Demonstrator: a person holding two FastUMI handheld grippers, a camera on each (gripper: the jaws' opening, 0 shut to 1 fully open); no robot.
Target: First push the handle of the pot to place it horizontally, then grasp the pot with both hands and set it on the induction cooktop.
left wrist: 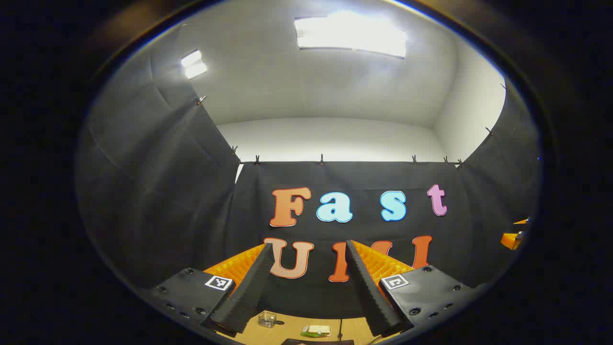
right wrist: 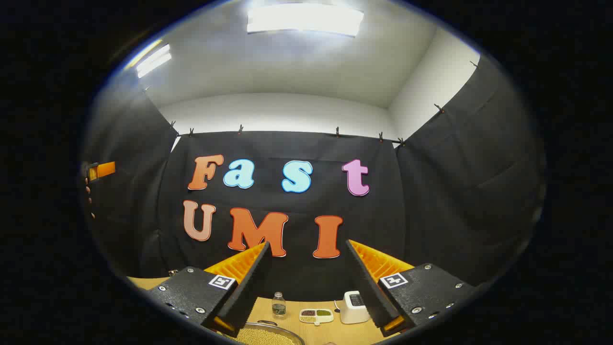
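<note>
Both claws are standing wide and holding nothing: my left gripper (left wrist: 306, 287) and right gripper (right wrist: 306, 287) are pointing up at the booth's black cloth wall. Near the bottom of the right gripper view, the round metal pot (right wrist: 266, 335) is sitting on the wooden table (right wrist: 292, 314). Behind it, a small bottle (right wrist: 278, 304), a flat divided dish (right wrist: 316, 315) and a white boxy appliance (right wrist: 353, 307) are lining the far edge.

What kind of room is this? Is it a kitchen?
Probably a recording booth set up like a small kitchen, not a real one. Black cloth walls are clipped up around a wooden table, and on the table stand a pot, a small bottle and a white appliance.
</note>
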